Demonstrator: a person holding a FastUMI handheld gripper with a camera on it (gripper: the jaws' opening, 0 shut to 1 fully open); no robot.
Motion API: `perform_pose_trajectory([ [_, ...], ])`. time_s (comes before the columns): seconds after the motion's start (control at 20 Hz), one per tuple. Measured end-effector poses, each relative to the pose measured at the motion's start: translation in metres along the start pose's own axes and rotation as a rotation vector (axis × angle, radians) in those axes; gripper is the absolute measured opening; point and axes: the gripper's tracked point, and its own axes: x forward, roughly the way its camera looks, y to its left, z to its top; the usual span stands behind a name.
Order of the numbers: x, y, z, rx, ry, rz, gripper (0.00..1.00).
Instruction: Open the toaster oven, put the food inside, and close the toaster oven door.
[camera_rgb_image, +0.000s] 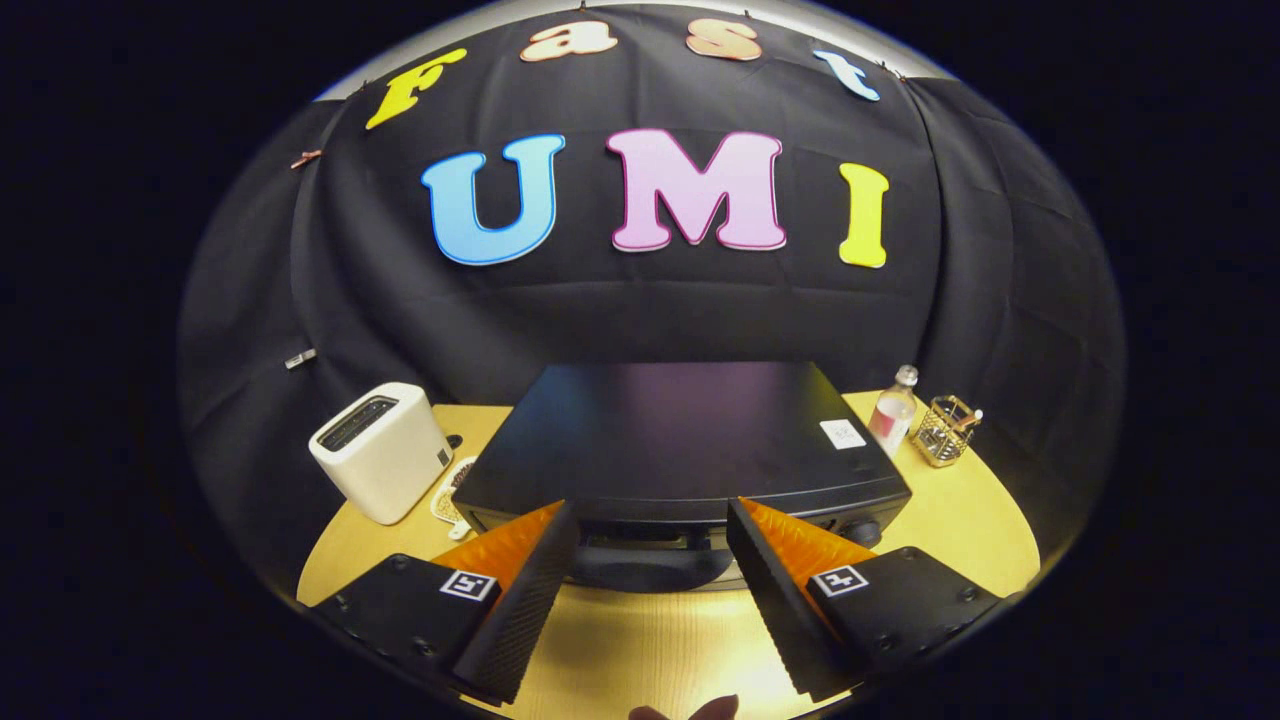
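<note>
A black toaster oven (680, 430) stands in the middle of the round wooden table (960, 520), seen from above and in front. Its door handle (650, 565) lies just ahead of the fingers, in line with the gap between them. My gripper (652, 525) is open, its fingers wide apart with nothing held, hovering above the oven's front edge. Whether the door is closed I cannot tell from this angle. A small plate with food (452, 490) peeks out to the left of the oven, mostly hidden by the toaster.
A white slot toaster (382, 450) stands left of the oven. A clear plastic bottle (893, 410) and a wire holder (945, 430) sit at the back right. Bare table lies in front of the oven. A fingertip (685, 712) shows below the fingers.
</note>
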Motion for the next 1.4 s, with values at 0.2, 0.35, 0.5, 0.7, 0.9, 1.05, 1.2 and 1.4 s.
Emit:
perform_pose_trajectory([
  [0.2, 0.013, -0.004, -0.011, -0.01, 0.019, -0.044, 0.98],
  [0.35, 0.011, -0.004, -0.012, -0.018, 0.022, -0.062, 0.97],
  [0.5, 0.006, -0.009, -0.023, -0.016, 0.053, -0.078, 0.98],
  [0.7, -0.013, -0.008, -0.039, -0.008, 0.051, -0.068, 0.98],
  [0.9, -0.036, -0.006, -0.066, 0.01, 0.095, -0.066, 0.98],
  [1.05, -0.047, -0.006, -0.087, 0.023, 0.127, -0.063, 0.98],
  [1.2, -0.057, -0.007, -0.114, 0.018, 0.209, -0.065, 0.97],
  [1.4, -0.061, -0.004, -0.152, 0.021, 0.307, -0.04, 0.98],
])
